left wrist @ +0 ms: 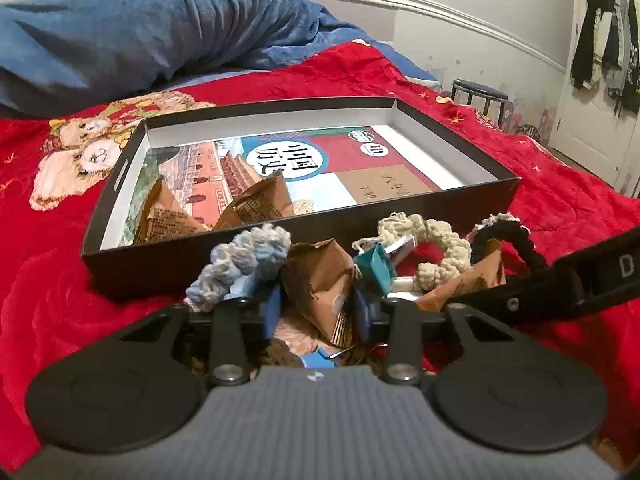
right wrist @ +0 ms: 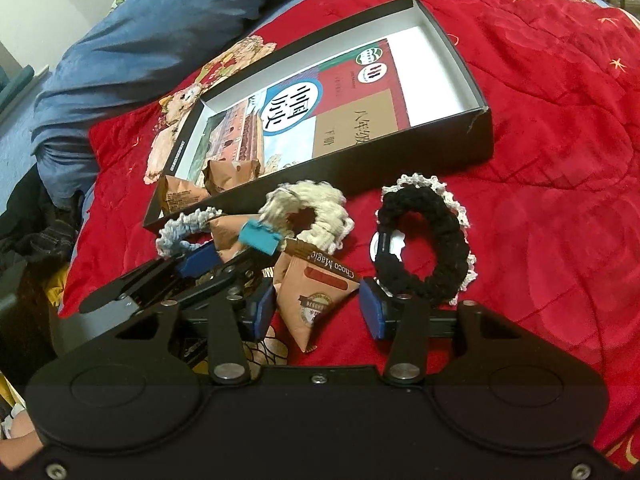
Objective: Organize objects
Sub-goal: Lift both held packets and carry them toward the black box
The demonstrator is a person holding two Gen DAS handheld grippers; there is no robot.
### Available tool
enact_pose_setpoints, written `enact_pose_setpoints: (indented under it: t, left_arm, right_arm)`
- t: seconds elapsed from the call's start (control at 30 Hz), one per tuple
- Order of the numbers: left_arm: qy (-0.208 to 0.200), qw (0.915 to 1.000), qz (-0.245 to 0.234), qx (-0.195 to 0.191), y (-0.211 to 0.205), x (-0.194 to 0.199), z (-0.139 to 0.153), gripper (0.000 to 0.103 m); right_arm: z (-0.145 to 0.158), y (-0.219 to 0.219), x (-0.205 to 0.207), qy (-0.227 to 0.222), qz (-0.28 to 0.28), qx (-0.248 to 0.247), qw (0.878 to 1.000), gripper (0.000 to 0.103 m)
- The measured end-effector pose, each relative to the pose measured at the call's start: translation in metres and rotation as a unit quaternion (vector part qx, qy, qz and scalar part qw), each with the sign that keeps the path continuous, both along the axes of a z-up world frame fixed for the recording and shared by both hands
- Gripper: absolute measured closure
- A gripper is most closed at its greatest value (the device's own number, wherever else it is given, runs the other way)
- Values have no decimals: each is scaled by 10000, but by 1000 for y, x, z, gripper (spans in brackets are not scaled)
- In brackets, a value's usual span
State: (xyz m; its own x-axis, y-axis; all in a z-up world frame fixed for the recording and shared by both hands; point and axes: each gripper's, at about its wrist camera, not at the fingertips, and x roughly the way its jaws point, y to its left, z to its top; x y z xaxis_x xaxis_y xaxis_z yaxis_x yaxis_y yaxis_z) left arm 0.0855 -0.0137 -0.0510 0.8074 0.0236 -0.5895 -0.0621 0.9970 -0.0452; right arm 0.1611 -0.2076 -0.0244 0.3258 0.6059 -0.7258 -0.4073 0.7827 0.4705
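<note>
Right tool (right wrist: pixel 318 314) wide open, straddling Choco Magic packet (right wrist: pixel 316 296) lower centre on bed; pick-up step, next close, carry to black box (right wrist: pixel 478 128). Left tool (left wrist: pixel 318 314) nipping another brown packet (left wrist: pixel 324 284).

snack packet (right wrist: pixel 316 292): "Choco Magic" | book (right wrist: pixel 320 108) in box: "中国历史", "八年级", "下册"

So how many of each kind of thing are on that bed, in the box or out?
Crocheted scrunchies: 3, blue, cream, black
Brown snack packets: 4, with 2 in the box
Teal clip: 1
Book: 1
Total: 9
</note>
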Motion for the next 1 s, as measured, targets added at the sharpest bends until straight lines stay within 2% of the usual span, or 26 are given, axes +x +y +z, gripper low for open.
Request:
enact_pose_setpoints:
  t: [0.13,0.27,0.37,0.5,0.6,0.7,0.8,1.0]
  left_arm:
    - [-43,9998,38,-164,7,-3,2,70]
    - [-112,9999,-5,-103,7,-7,5,71]
    - [-182,9998,-64,-6,7,-12,7,71]
    - [-304,9994,0,-164,11,-19,10,71]
    - [-383,9990,7,-216,9,-28,15,71]
    - [-505,9986,-161,-39,0,-39,20,71]
    - [-597,9980,-213,8,-7,-48,25,71]
    - [-766,9971,-15,6,-5,-54,32,71]
  right_arm:
    - [-1,5,1,-73,-7,-27,10000,60]
    - [3,19,-2,-357,214,-294,9987,64]
    - [11,25,2,-339,245,-238,9988,65]
    - [30,30,-1,-500,212,-339,9979,66]
    - [57,22,0,-774,-1,105,9969,66]
    - [79,14,4,-986,-340,548,9930,66]
    - [87,4,5,-994,-514,808,9904,66]
    - [86,-16,10,-866,-683,972,9891,66]
